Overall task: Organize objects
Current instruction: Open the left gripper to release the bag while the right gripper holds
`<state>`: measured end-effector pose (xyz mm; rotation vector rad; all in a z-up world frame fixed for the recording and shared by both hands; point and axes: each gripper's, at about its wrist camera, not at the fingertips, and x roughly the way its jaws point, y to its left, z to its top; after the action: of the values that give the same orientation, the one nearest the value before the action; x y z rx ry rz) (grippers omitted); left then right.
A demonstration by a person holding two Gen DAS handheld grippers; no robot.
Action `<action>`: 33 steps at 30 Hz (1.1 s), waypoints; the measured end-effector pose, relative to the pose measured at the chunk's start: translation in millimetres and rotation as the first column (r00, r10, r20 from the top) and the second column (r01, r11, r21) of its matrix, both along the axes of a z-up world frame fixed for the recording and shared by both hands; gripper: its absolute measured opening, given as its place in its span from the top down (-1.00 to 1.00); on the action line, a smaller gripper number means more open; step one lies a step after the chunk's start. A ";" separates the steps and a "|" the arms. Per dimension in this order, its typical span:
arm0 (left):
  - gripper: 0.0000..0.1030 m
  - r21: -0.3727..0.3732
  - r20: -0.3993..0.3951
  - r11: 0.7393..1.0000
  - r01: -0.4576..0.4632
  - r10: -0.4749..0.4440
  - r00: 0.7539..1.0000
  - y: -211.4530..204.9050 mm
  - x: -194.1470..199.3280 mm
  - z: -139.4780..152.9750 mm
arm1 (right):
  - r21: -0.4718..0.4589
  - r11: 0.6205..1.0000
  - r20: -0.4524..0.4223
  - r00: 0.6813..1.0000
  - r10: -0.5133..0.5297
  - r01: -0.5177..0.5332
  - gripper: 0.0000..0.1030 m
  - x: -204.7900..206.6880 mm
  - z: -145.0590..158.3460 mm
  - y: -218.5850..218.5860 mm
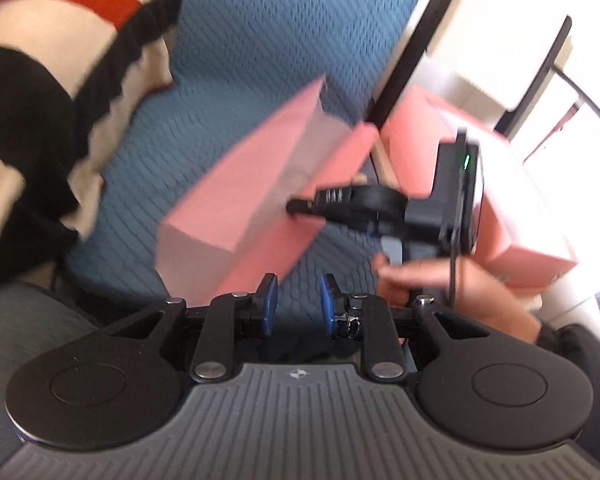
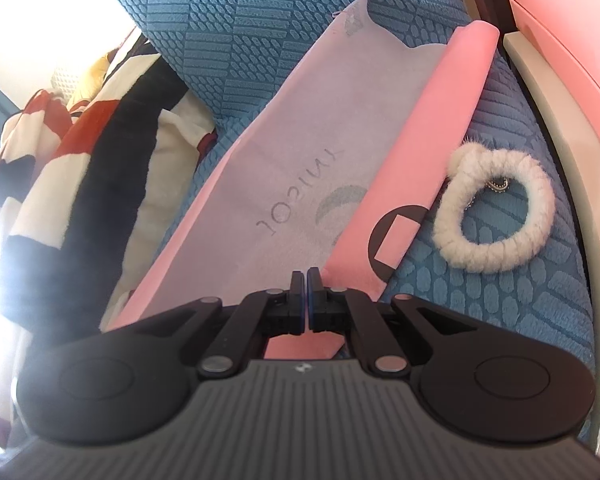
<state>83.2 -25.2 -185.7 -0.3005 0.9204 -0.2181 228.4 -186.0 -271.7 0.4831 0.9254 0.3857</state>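
Observation:
A long pink box (image 1: 236, 216) lined with a white printed fabric pouch (image 2: 300, 168) hangs tilted over the blue cushion. My right gripper (image 2: 305, 280) is shut on the box's near edge; in the left wrist view the right gripper (image 1: 300, 205) comes in from the right and grips the box's rim. My left gripper (image 1: 298, 298) stands just below the box's near end, its blue pads apart with nothing between them. A white fluffy hair ring (image 2: 496, 208) lies on the cushion right of the box.
A blue textured sofa cushion (image 1: 280, 40) lies under everything. A red, black and cream blanket (image 1: 40, 80) is heaped at the left. A second pink box (image 1: 512, 208) sits at the right by a cream frame (image 2: 540, 92). A person's hand (image 1: 440, 284) holds the right gripper.

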 end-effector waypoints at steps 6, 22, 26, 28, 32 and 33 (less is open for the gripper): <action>0.49 0.038 -0.038 0.999 0.004 -0.003 0.999 -16.5 24.2 -36.6 | 0.014 1.000 -0.007 1.000 -0.001 0.001 0.97 1.5 -0.8 -1.6; 0.50 0.110 -0.018 0.994 0.012 -0.010 1.000 -13.0 74.3 -71.0 | 0.010 1.000 -0.008 1.000 -0.001 0.001 0.97 1.5 -0.2 0.0; 0.51 0.119 -0.040 0.992 0.045 -0.041 0.998 -11.9 77.5 -78.8 | -0.007 1.000 -0.009 1.000 -0.006 0.005 0.96 1.8 1.5 3.2; 0.51 0.124 -0.035 0.991 0.057 -0.053 0.998 -12.0 76.2 -80.0 | -0.023 1.000 -0.004 1.000 -0.010 0.010 0.96 1.3 3.0 5.6; 0.51 0.118 -0.037 0.991 0.065 -0.061 0.997 -10.7 75.0 -81.0 | -0.025 0.999 -0.002 0.999 -0.040 0.040 0.87 0.5 4.7 6.7; 0.51 0.114 -0.038 0.991 0.065 -0.061 0.997 -10.0 74.9 -81.2 | -0.030 0.998 -0.001 0.999 -0.052 0.052 0.76 0.7 5.4 5.8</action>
<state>158.1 -35.2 -266.9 -0.1690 0.9731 -0.2179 229.0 -180.2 -266.3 0.4797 0.9174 0.3241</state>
